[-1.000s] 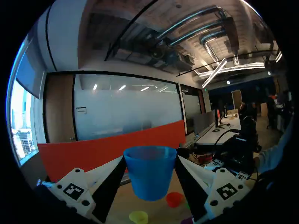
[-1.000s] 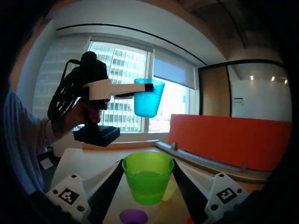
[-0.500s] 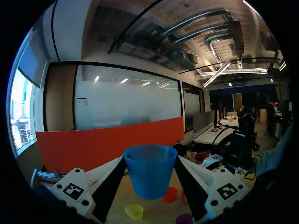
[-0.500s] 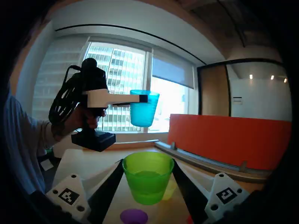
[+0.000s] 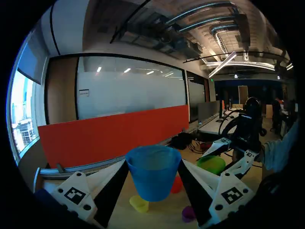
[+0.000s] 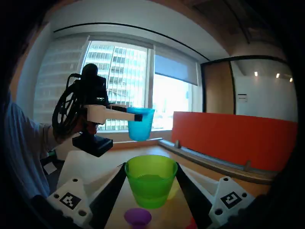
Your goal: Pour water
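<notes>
Two cups, one per gripper: fingers of my left gripper [image 5: 153, 167] clench the upright blue cup [image 5: 153, 181] above the worktop [image 5: 167, 218]. In the right gripper view it hangs at 10 o'clock, and fingers of my right gripper [image 6: 151, 171] grasp the green cup [image 6: 151, 191], part-filled with water [image 6: 150, 178].

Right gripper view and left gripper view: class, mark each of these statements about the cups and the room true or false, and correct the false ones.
1. The left hand-held gripper holds a blue cup upright. True.
2. The green cup in the right hand-held gripper is empty. False: liquid shows partway up it.
3. A purple cup stands on the table below the green cup. True.
4. The partition behind the table is blue. False: it is orange-red.
</notes>
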Demonstrator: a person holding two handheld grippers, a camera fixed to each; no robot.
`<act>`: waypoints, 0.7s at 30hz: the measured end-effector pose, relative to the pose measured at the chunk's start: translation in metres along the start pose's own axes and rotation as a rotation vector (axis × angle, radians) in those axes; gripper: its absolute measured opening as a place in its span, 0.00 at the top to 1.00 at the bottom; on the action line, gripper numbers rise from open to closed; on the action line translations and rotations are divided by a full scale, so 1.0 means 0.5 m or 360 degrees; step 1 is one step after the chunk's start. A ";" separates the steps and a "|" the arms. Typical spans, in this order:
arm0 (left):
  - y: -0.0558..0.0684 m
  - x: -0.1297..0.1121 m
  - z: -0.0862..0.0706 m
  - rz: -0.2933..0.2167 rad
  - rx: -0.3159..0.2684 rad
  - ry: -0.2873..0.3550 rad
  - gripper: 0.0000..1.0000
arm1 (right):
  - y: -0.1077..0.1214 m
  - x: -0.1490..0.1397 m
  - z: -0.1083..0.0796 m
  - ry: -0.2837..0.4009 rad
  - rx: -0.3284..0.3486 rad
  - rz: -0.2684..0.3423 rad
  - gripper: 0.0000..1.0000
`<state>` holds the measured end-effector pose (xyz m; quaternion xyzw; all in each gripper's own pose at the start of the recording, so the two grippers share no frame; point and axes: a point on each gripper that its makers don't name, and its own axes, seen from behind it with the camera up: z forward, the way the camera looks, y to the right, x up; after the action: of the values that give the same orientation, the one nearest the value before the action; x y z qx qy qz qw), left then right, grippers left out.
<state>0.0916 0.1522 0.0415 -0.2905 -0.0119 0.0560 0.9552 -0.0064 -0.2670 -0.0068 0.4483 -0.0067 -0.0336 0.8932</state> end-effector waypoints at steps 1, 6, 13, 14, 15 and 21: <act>-0.001 -0.006 -0.002 -0.0002 0.0000 -0.0009 0.12 | 0.003 0.000 -0.003 -0.0005 -0.0004 0.0002 0.08; -0.001 -0.040 -0.012 -0.0027 0.0000 -0.0046 0.12 | 0.012 0.002 -0.021 -0.0025 -0.0016 0.0031 0.08; 0.006 -0.094 -0.028 -0.0072 -0.0013 -0.0094 0.12 | 0.012 0.000 -0.047 -0.0051 -0.0007 0.0069 0.08; 0.006 -0.102 -0.030 -0.0078 -0.0013 -0.0102 0.12 | 0.013 -0.002 -0.051 -0.0056 -0.0005 0.0074 0.08; 0.008 -0.109 -0.032 -0.0082 -0.0014 -0.0109 0.12 | 0.013 -0.004 -0.054 -0.0064 -0.0002 0.0077 0.08; 0.021 -0.150 -0.040 -0.0108 -0.0032 -0.0157 0.12 | 0.014 -0.018 -0.076 -0.0116 0.0012 0.0087 0.08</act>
<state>0.0170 0.1413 0.0196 -0.2965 -0.0692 0.0377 0.9518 -0.0135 -0.2318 -0.0240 0.4499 -0.0517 -0.0255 0.8912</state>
